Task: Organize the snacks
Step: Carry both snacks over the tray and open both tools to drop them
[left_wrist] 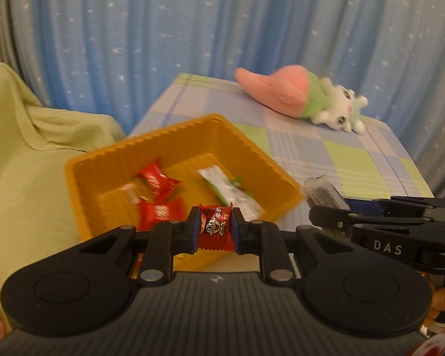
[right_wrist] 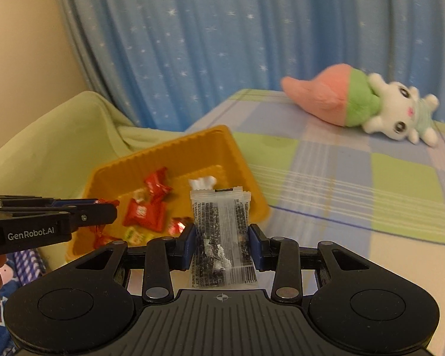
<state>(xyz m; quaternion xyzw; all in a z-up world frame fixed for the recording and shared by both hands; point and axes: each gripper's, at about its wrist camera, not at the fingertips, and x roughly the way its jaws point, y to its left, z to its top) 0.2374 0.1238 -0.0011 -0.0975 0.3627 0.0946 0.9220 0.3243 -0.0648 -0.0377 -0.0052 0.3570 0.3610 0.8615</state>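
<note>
An orange tray [left_wrist: 252,142] sits at the near left corner of a checked table and holds several red candies [left_wrist: 157,178] and a white and green packet [left_wrist: 231,192]. My left gripper [left_wrist: 215,231] is shut on a red candy [left_wrist: 215,228] above the tray's near edge. My right gripper [right_wrist: 222,246] is shut on a clear packet of dark snack [right_wrist: 219,228], held upright just right of the tray [right_wrist: 237,154]. The right gripper also shows in the left wrist view [left_wrist: 326,216], and the left gripper in the right wrist view [right_wrist: 103,210].
A pink, green and white plush toy [left_wrist: 305,98] lies at the far side of the checked tablecloth [right_wrist: 356,184]. A green-covered seat [left_wrist: 29,163] stands left of the table. A blue starred curtain [left_wrist: 192,29] hangs behind.
</note>
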